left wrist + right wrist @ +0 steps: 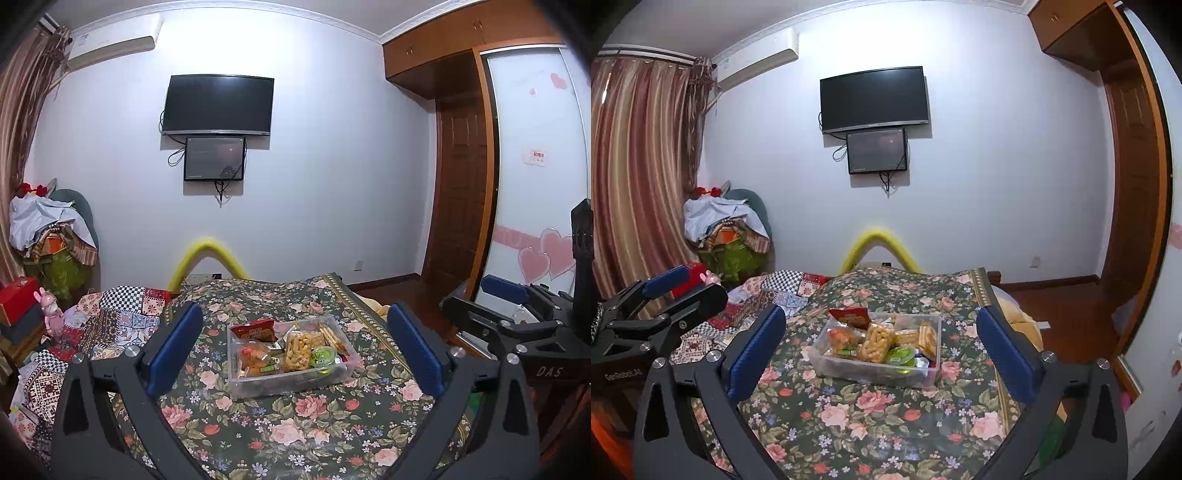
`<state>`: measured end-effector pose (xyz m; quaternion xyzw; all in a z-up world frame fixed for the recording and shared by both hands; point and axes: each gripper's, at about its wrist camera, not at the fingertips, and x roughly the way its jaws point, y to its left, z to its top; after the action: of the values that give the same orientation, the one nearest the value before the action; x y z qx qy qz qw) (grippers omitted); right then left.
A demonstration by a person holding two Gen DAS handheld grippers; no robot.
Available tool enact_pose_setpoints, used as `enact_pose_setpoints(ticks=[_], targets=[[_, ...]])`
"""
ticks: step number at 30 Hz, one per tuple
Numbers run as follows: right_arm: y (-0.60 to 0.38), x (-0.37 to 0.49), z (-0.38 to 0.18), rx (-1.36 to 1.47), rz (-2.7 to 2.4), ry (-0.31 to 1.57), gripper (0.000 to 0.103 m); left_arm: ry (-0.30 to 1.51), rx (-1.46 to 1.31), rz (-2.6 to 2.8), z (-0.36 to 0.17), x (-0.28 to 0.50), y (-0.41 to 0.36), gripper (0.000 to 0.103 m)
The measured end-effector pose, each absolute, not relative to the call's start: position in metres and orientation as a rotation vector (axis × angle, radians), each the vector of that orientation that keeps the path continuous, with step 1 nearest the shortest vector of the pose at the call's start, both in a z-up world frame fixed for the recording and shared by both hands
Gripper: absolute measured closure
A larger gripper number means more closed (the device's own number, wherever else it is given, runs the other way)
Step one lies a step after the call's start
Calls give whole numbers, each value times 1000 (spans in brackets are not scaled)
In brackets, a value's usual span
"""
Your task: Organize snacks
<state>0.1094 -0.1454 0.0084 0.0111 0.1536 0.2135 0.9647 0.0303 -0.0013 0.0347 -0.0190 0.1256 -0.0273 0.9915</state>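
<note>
While both grippers are held above the near end of the bed, one clear plastic box is seen lying on the floral cover, well ahead of the fingertips and touched by neither. The left gripper is spread wide with nothing between its two blue pads; the right gripper is likewise spread wide and empty, its pads standing apart on either side of the box in the right wrist view. Inside the box several snacks are counted: one red packet propped at the far left corner, one clear bag of yellow puffed sticks in the middle, one orange-filled packet at the left, one green-lidded cup at the near right, and a stack of crackers along the right wall; smaller items beneath cannot be told apart. One patchwork quilt is noted left of the floral cover, with one pink toy figure beside it. On the pale far wall two dark screens are mounted, the television above the smaller monitor. One air conditioner is fixed high at the left near striped curtains, and one wooden wardrobe stands at the right.
</note>
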Motion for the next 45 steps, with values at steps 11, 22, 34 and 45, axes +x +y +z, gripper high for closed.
enact_pose_setpoints(ticks=[11, 22, 34, 45], targets=[[-147, 103, 7, 26, 430, 308, 0, 251, -20, -46, 30, 29, -4, 1], [-149, 101, 9, 32, 422, 304, 0, 254, -15, -51, 28, 29, -3, 0], [-150, 99, 12, 27, 419, 296, 0, 248, -18, -69, 31, 26, -4, 0], [-150, 97, 14, 27, 418, 290, 0, 254, -24, -89, 32, 26, -6, 0]])
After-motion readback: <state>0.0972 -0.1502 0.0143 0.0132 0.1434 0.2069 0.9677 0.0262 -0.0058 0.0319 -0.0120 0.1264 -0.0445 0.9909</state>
